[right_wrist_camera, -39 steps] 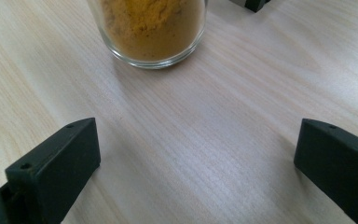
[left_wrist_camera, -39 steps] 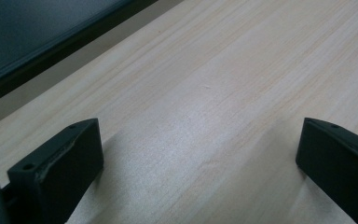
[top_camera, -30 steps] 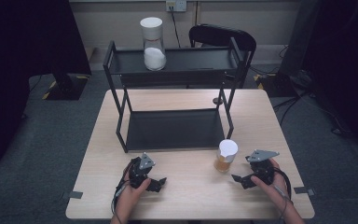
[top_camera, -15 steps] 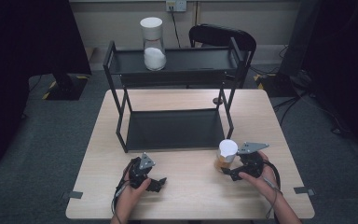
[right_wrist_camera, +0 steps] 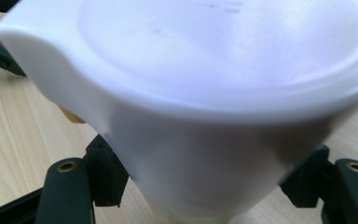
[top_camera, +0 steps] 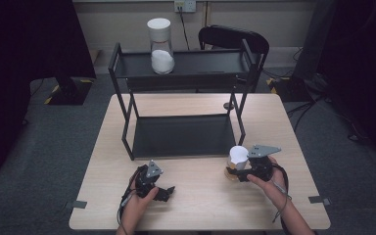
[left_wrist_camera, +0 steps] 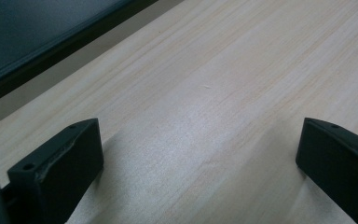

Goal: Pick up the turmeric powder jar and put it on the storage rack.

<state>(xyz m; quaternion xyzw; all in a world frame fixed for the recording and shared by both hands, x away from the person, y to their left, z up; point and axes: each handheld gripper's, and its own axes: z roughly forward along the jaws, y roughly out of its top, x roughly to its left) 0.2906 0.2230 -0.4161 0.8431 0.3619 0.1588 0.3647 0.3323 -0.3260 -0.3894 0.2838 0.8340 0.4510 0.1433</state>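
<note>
The right gripper (top_camera: 239, 172), its fingers just closed around the white-lidded cup (top_camera: 237, 161) near the rack (top_camera: 181, 134), leaves bare tabletop (top_camera: 200, 196) toward the left gripper (top_camera: 166, 192), fingers released.

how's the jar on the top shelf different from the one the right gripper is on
The shelf jar stands free on the rack's top shelf; the table jar is clamped by the right gripper. The shelf jar holds white powder; the table jar shows amber at its base. Both have white lids and stand upright.
</note>
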